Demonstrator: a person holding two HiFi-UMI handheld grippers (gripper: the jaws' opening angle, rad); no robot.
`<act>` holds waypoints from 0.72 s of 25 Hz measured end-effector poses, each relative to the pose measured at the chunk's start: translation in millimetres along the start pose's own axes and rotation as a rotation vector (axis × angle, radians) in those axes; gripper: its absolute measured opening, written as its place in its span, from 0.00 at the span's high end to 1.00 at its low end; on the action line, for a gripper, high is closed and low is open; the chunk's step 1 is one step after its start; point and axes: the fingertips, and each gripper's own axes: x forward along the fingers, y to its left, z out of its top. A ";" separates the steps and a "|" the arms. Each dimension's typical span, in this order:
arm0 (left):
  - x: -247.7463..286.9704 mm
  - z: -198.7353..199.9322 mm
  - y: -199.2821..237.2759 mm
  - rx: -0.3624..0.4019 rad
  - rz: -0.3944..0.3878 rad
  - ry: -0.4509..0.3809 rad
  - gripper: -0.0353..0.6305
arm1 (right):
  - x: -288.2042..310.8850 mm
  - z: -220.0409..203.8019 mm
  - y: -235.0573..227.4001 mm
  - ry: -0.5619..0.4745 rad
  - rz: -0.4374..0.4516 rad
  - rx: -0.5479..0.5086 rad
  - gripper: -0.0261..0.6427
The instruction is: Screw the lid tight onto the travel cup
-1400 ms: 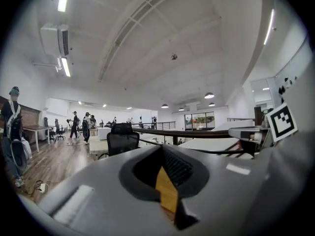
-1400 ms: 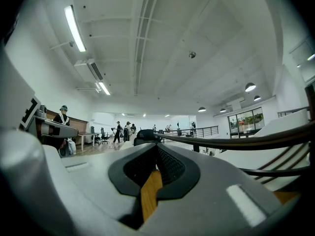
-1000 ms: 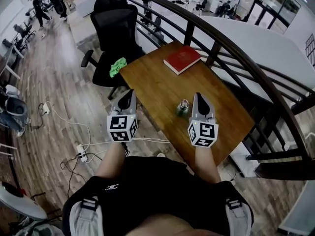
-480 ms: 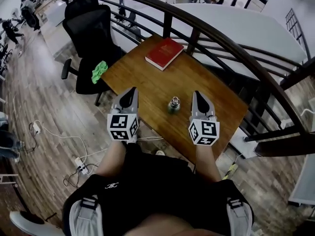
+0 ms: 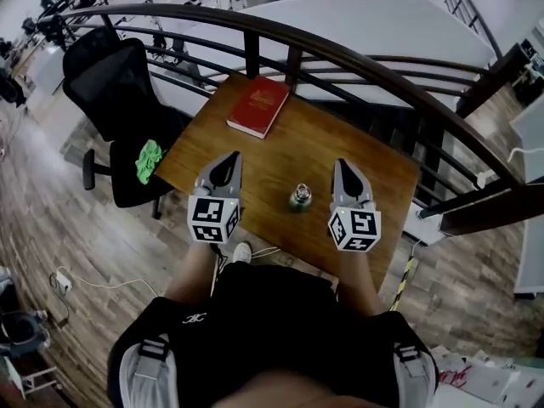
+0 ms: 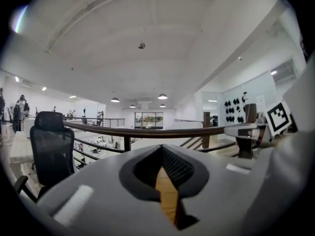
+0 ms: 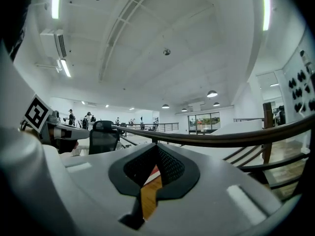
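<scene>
Travel cup (image 5: 299, 198) stands upright on the wooden table (image 5: 272, 155) near its front edge, between the two grippers and touching neither. The left gripper (image 5: 226, 165) and right gripper (image 5: 343, 173) both hover with jaws pressed together, holding nothing. A red book (image 5: 258, 105) lies at the table's far side, well apart from the cup.

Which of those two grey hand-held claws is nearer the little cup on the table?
The right gripper. In the head view the travel cup sits close by its inner side, while the left gripper is clearly farther off.
</scene>
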 end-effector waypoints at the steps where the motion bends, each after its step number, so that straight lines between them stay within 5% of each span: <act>1: 5.6 -1.9 -1.0 0.009 -0.030 0.003 0.87 | 1.1 -0.5 0.9 -0.003 -0.010 -0.005 0.96; 5: 18.3 -11.7 -4.2 0.022 -0.117 0.014 0.87 | -0.1 -8.9 4.8 -0.002 -0.051 -0.059 0.96; 10: 27.7 -27.7 -22.0 0.057 -0.244 0.034 0.87 | -13.8 -27.0 -12.8 0.037 -0.116 -0.001 0.96; 18: 35.6 -65.3 -35.9 -0.009 -0.367 0.114 0.87 | -36.4 -46.7 -27.4 0.091 -0.098 0.029 0.96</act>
